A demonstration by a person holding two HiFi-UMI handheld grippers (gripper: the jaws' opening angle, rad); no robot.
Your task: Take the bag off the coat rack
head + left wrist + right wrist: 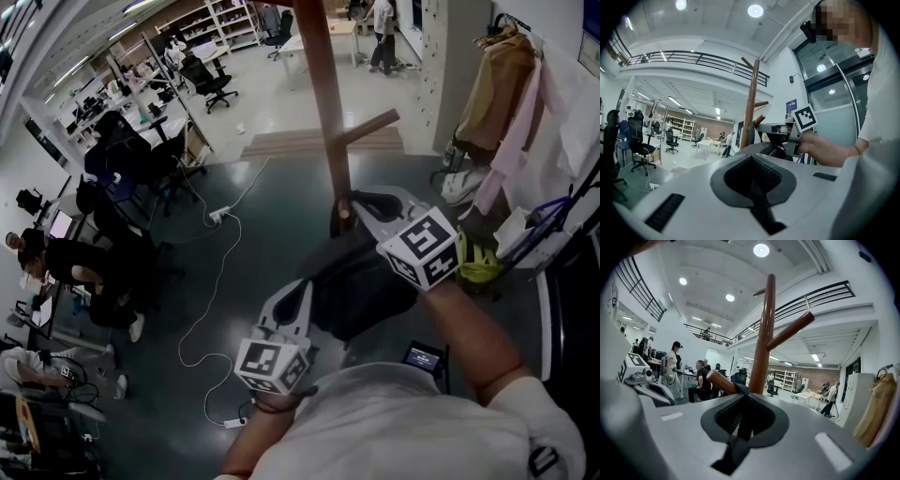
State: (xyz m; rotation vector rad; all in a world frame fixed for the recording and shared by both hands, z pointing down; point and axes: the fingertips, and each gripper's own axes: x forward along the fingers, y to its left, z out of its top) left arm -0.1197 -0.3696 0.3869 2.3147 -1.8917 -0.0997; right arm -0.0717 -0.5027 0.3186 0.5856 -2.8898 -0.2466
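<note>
My right hand-held gripper (355,209) is clenched on the black strap (739,389) of the black fabric bag (362,296). In the right gripper view that strap runs up out of the closed jaws and loops over the short brown lower peg (718,380) of the brown wooden coat rack (323,103), just beside its upright pole. The bag hangs below that peg, between my two tools and above the dark floor (187,244). My left hand-held gripper (299,292) sits lower, its tip against the bag's near side. In the left gripper view its jaws are pressed together and I can make out nothing between them, with the top of the bag (757,149) just past the tip. A longer peg (367,127) slants out of the pole higher up. A white cable (217,281) trails across the floor to my left, and a tan coat (494,94) hangs well apart on my right.
</note>
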